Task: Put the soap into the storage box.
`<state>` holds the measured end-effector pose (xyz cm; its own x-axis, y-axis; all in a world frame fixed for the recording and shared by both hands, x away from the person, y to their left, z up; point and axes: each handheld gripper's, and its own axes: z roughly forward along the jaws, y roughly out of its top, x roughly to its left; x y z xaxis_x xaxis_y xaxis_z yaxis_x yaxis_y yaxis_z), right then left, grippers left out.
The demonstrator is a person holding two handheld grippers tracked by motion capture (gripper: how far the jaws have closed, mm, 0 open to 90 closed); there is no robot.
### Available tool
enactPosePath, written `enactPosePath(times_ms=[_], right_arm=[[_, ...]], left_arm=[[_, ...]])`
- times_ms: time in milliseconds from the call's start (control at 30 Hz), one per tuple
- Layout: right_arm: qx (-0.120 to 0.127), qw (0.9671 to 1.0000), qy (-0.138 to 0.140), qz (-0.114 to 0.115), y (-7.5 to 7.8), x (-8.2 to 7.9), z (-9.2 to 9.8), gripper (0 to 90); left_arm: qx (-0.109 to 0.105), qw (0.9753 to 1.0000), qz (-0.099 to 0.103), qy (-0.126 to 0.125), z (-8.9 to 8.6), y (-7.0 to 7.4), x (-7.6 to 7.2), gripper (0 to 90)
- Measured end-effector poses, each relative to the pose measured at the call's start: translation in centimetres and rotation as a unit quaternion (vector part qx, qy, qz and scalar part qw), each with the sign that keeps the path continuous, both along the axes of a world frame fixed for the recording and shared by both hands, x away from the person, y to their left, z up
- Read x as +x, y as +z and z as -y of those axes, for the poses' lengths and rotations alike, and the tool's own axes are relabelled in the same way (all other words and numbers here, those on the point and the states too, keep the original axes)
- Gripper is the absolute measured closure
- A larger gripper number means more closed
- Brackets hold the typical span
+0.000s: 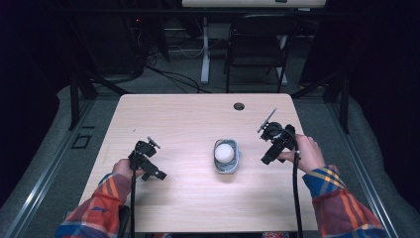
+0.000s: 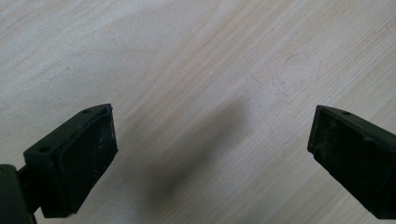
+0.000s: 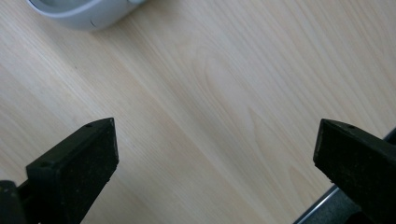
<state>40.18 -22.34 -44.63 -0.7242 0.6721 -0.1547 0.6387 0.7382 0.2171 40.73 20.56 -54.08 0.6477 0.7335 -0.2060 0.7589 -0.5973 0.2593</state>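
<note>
A white ball [image 1: 224, 152] is sitting in a small grey bowl [image 1: 232, 168] in the middle of the wooden table [image 1: 188, 198]. The left gripper [image 1: 159, 174] is waiting left of the bowl, the right gripper [image 1: 266, 159] just right of it. Both are spread wide, holding nothing.

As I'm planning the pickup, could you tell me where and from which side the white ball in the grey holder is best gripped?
Probably grip the white ball across its upper half, coming straight down from above. It sits sunk in the grey holder, whose rim covers its lower sides, leaving just the rounded top exposed. The right gripper, jaws open, is nearer.
</note>
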Motion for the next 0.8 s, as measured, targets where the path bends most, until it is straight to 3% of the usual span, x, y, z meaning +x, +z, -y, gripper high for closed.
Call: enactPosePath(times_ms=[167,200,400,467,667,767,800], right_arm=[[0.007,0.9996,-0.026,0.007,-0.6,-1.0,1.9,0.0],[-0.003,0.9997,-0.024,-0.002,-0.6,-1.0,2.4,0.0],[-0.004,0.9991,-0.042,-0.009,-1.5,-1.9,4.4,0.0],[0.009,0.9984,-0.055,0.003,-2.0,-2.3,4.9,0.3],[-0.001,0.9979,-0.063,-0.015,-3.3,-2.9,6.3,0.4],[0.011,0.997,-0.076,-0.009,-4.1,-3.3,6.7,1.8],[-0.002,0.9979,-0.064,-0.012,-4.0,-3.3,6.9,2.4]], left_arm=[[0.001,1.0,0.0,0.0,0.0,0.0,0.0,1.2],[0.001,1.0,0.0,0.0,0.0,0.0,0.0,1.2],[0.001,1.0,0.0,-0.001,0.0,0.0,0.0,1.3],[0.001,1.0,0.0,-0.001,0.0,0.0,0.0,1.3],[0.002,1.0,-0.002,-0.001,0.1,-0.1,0.0,1.3],[0.003,1.0,-0.003,-0.002,0.1,-0.1,0.0,1.3],[0.002,1.0,-0.003,-0.002,0.1,-0.1,0.0,1.3]])
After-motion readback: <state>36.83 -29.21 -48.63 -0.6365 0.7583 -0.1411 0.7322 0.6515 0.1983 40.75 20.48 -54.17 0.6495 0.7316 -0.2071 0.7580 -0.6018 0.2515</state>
